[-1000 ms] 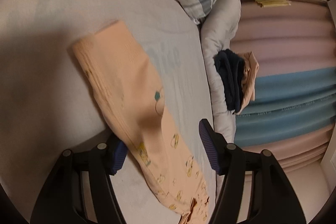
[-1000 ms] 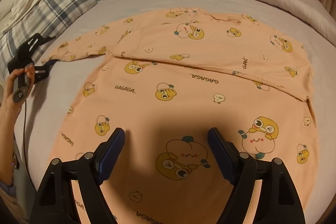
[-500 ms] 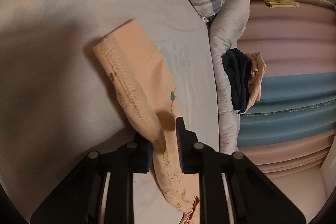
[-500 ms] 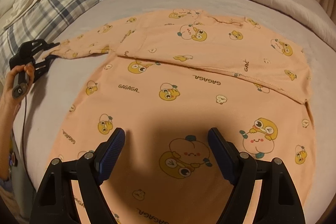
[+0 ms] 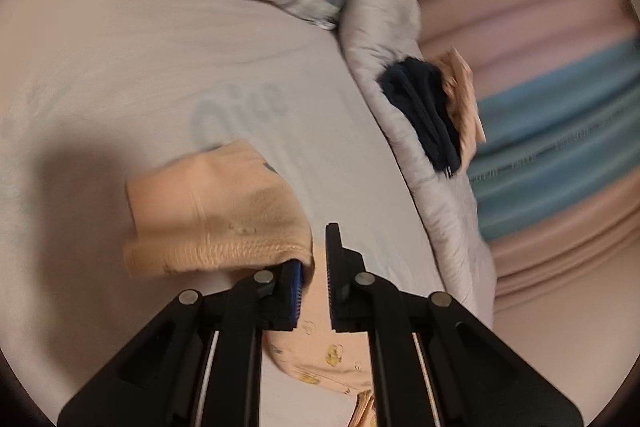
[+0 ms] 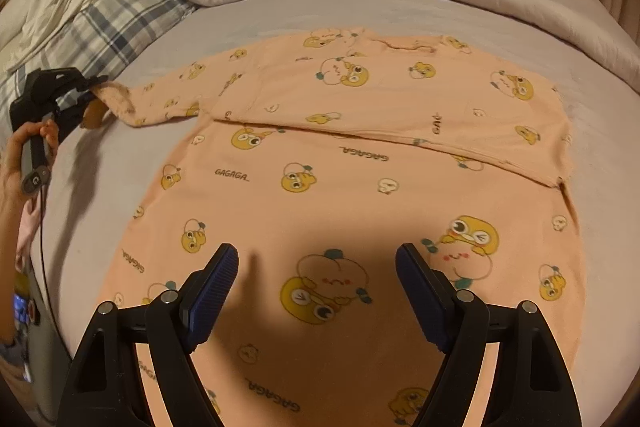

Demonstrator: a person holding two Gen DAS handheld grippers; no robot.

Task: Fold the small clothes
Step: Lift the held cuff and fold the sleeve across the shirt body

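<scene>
The peach pyjama top (image 6: 360, 163) lies flat on the bed (image 6: 400, 11). The left claw (image 5: 314, 267), apparently clenched on the sleeve cuff (image 5: 216, 215), holds it outboard; the sleeve's length runs toward the body. The right claw (image 6: 316, 291) hovers released above the hem.

Garment: peach shirt (image 6: 360, 187) printed with yellow cartoon faces and "GAGAGA" lettering.
Pose: spread flat on the bed, top part folded down across the body.
Sleeve: sleeve (image 6: 160, 99) stretched out sideways, its ribbed cuff (image 5: 216, 255) lifted and bent over.
</scene>
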